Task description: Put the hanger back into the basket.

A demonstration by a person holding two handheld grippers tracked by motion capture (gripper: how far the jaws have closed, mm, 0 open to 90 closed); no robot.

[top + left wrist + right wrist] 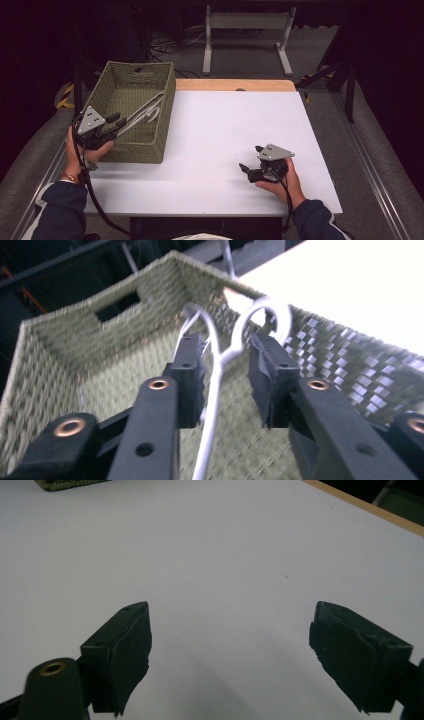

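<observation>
Left tool (227, 377): nearest the lens in the left gripper view; its two black jaws stand apart, one on each side of the hanger's neck. The left pad (192, 375) appears to touch the wire; the right pad stands clear of it. Released, or at most loosely bracketing the wire, not clenched on it.

White wire hanger (215, 365): lies slanted inside the basket, hook end toward the basket's right wall, the hook (272, 315) rising to that wall's rim. In the high view the hanger (145, 112) runs from the left tool (116, 124) up across the basket's interior.

Woven green basket (167, 107): stands at the left edge of the white surface (225, 135), open-topped, with a handle slot in its far wall (117, 305).

Right tool (230, 650): well to the right of the basket, low over bare surface; jaws wide apart, nothing between them. In the high view it (250, 167) rests in the person's right hand (280, 182).

Step in hand (judgement): either letting the hanger go into the basket or about to take it by the neck; the frames do not settle which.

Next move (judgement): if placing, draw the left tool straight back so neither pad snags the wire; if picking, shut the jaws on the neck below the hook before lifting clear of the basket's right wall.
</observation>
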